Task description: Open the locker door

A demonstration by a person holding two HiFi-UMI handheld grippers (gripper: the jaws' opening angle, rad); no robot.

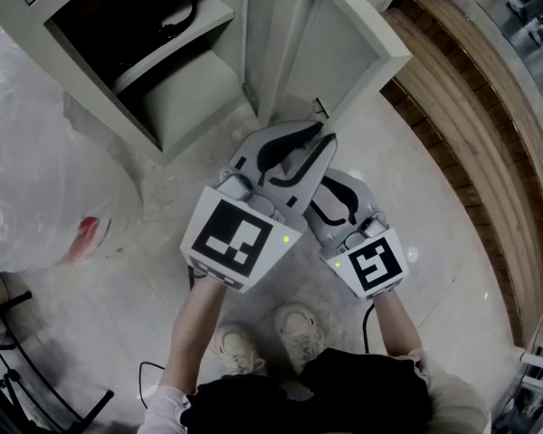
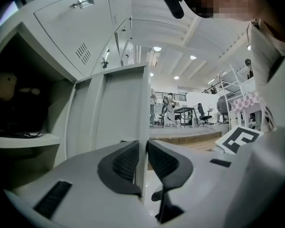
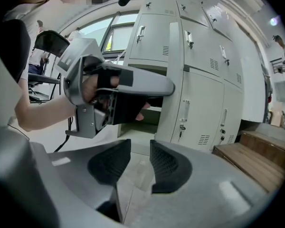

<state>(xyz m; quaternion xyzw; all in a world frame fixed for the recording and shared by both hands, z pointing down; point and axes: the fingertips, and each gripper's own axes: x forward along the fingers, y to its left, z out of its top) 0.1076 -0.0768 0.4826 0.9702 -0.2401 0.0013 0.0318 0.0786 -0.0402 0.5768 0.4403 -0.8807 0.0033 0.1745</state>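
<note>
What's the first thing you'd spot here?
The left gripper pinches the edge of the open grey locker door, in the middle of the head view. Beside it the right gripper hangs open over the floor, and a big white plastic bag sits at the left.

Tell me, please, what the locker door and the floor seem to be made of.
The locker door looks like painted sheet metal, matte pale grey: thin edge, folded ribs. The floor is likely polished stone or tile: mottled grey, glossy reflections.
</note>
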